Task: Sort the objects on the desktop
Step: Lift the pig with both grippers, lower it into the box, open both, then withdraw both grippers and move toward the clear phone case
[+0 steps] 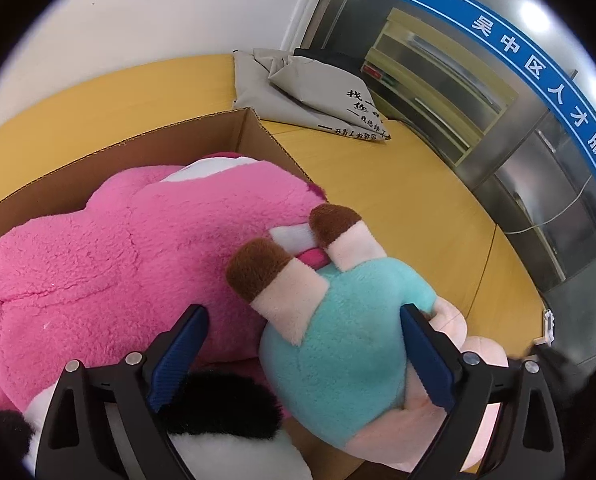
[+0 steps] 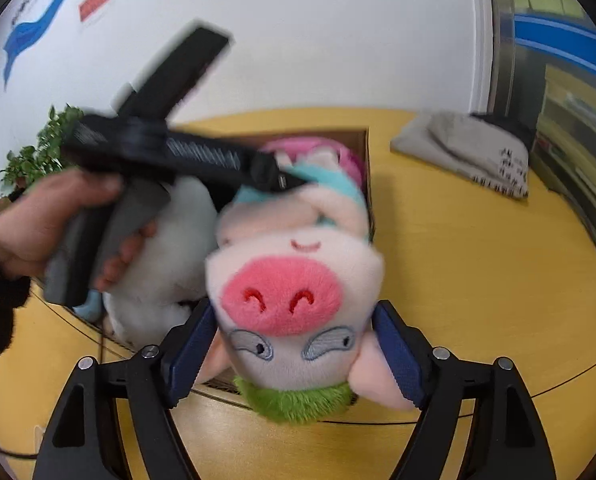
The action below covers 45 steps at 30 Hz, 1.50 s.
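While both tongs, left (image 1: 298, 356) and right (image 2: 293, 356), stand released, one pig plush (image 2: 293, 292) lies against one cardboard box (image 1: 233, 128).

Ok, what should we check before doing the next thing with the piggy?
1. Pig plush fully inside the cardboard box: not ok, its head hangs over the rim.
2. Left gripper jaws open: ok, gap on one side.
3. Right gripper free of the head: cannot tell, pads touch the ears.
4. Room left in the box: not ok, pink plush toy fills most.
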### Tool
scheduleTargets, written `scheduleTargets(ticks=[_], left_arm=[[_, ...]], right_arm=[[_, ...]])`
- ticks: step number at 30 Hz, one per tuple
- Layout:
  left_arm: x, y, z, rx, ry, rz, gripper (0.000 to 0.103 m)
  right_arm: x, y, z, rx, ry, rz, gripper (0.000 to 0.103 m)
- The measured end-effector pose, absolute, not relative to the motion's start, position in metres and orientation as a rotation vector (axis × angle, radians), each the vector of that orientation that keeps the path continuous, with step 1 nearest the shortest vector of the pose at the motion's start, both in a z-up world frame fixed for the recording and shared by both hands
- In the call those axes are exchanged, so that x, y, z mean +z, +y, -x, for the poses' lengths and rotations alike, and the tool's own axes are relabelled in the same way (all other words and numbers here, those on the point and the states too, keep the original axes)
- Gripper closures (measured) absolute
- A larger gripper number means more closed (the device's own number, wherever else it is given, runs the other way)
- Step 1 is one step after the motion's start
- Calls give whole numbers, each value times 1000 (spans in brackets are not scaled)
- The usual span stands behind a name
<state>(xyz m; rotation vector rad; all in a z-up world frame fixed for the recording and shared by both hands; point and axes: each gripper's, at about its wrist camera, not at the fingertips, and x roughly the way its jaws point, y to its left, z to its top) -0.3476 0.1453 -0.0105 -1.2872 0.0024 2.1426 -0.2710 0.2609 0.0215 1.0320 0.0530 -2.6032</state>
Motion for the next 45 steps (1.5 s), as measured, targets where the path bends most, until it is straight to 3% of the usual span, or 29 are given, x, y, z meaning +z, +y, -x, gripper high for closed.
scheduleTargets(ticks=[3, 6, 12, 14, 20, 24, 27, 30, 33, 35, 36, 37, 39, 45], left_arm=[[-12, 145, 347, 2147, 3, 1283, 6], [-14, 146, 345, 2163, 26, 1282, 6], [-10, 149, 339, 2161, 141, 1338, 7], [1, 152, 332, 2168, 220, 1335, 7], [50, 150, 319, 2308, 248, 1169, 7], [13, 170, 333, 2321, 472, 1286, 7], [2, 166, 335, 2334, 430, 1281, 6], [-4, 169, 330, 2361, 505, 1278, 4], [-9, 169, 329, 2380, 512, 1295, 2], [-7, 166, 326, 2397, 486, 1291, 1], [-1, 163, 323, 2406, 462, 1277, 1], [4, 160, 320, 2415, 437, 1263, 1], [17, 149, 311, 2432, 355, 1255, 2], [63, 88, 224, 2459, 97, 1193, 2]], right_arm=[[46, 270, 271, -2611, 75, -951, 25], [35, 265, 298, -2554, 107, -1034, 55], [7, 251, 318, -2463, 137, -1156, 56], [-20, 249, 324, -2401, 165, -1263, 58], [-18, 256, 321, -2444, 99, -1244, 58], [-18, 257, 319, -2448, 100, -1246, 57], [-17, 260, 318, -2460, 102, -1247, 57], [-16, 262, 319, -2448, 86, -1254, 57], [-14, 265, 321, -2465, 68, -1257, 52], [-9, 266, 320, -2496, 68, -1245, 43], [-6, 266, 318, -2511, 68, -1238, 35], [0, 266, 312, -2521, 63, -1220, 16], [12, 266, 300, -2541, 54, -1183, 4], [54, 258, 247, -2578, 128, -1029, 1]])
